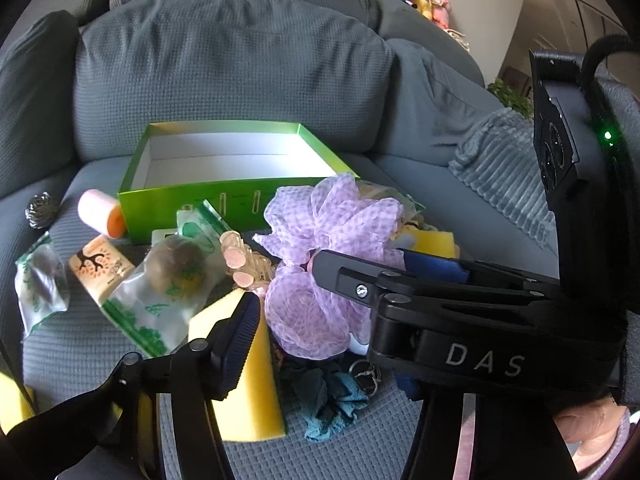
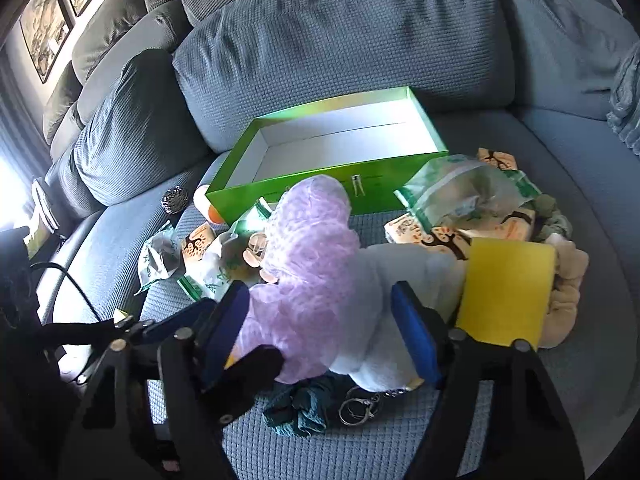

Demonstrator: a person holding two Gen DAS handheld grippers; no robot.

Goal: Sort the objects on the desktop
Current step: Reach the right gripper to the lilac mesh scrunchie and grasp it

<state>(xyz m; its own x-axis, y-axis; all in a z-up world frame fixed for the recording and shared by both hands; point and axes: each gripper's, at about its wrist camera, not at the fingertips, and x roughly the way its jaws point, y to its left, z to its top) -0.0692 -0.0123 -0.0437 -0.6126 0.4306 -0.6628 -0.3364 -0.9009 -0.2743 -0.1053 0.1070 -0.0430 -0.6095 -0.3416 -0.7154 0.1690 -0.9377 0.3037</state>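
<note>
An open green box (image 1: 192,200) (image 2: 304,196) with a white inside stands on a grey sofa seat. In front of it lies a pile: a purple mesh bath puff (image 1: 320,232) (image 2: 308,264), yellow sponges (image 1: 248,380) (image 2: 504,292), plastic bags (image 1: 160,292), small tissue packs (image 1: 100,268) and a teal cloth (image 1: 332,396). My right gripper (image 2: 320,328) is open, its blue pads on either side of the puff and a white soft item (image 2: 384,320). My left gripper (image 1: 320,312) is open over the pile; its right finger is hidden behind the right gripper's body (image 1: 480,320).
A steel scourer (image 1: 40,208) and a pink-orange roll (image 1: 102,218) lie left of the box. A key ring (image 2: 356,404) lies near the teal cloth. A beige cloth (image 2: 568,292) sits at the right. Sofa back cushions rise behind the box.
</note>
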